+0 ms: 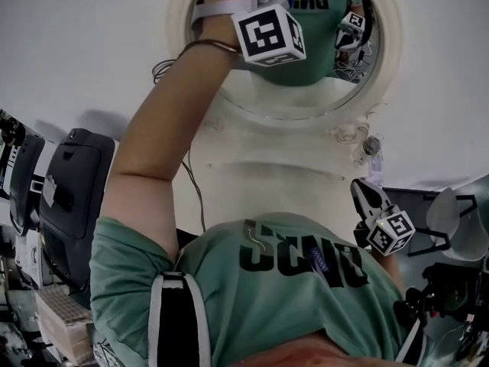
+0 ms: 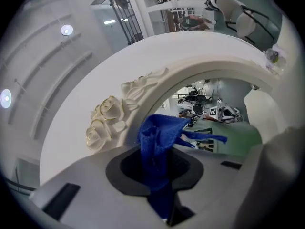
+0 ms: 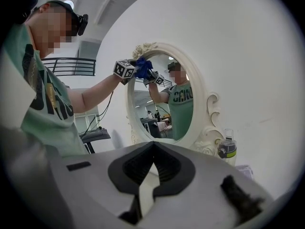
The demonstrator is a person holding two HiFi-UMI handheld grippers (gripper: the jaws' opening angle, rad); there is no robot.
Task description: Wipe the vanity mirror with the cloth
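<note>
The oval vanity mirror (image 1: 313, 90) has a white carved frame (image 2: 107, 123) with moulded roses. My left gripper (image 2: 158, 149) is shut on a blue cloth (image 2: 159, 137), held up against the upper left part of the glass (image 3: 164, 104) close to the frame. Its marker cube (image 1: 269, 35) shows in front of the mirror in the head view. The right gripper view shows the same cloth (image 3: 143, 67) at the top of the glass. My right gripper (image 1: 364, 194) hangs low to the right of the mirror, its jaws closed on nothing (image 3: 152, 144).
A small bottle with a green band (image 3: 227, 149) stands beside the mirror's base on the right. Black equipment cases (image 1: 76, 197) sit at the left. A white chair (image 1: 458, 220) is at the right. A thin cable (image 1: 195, 182) hangs down from the left arm.
</note>
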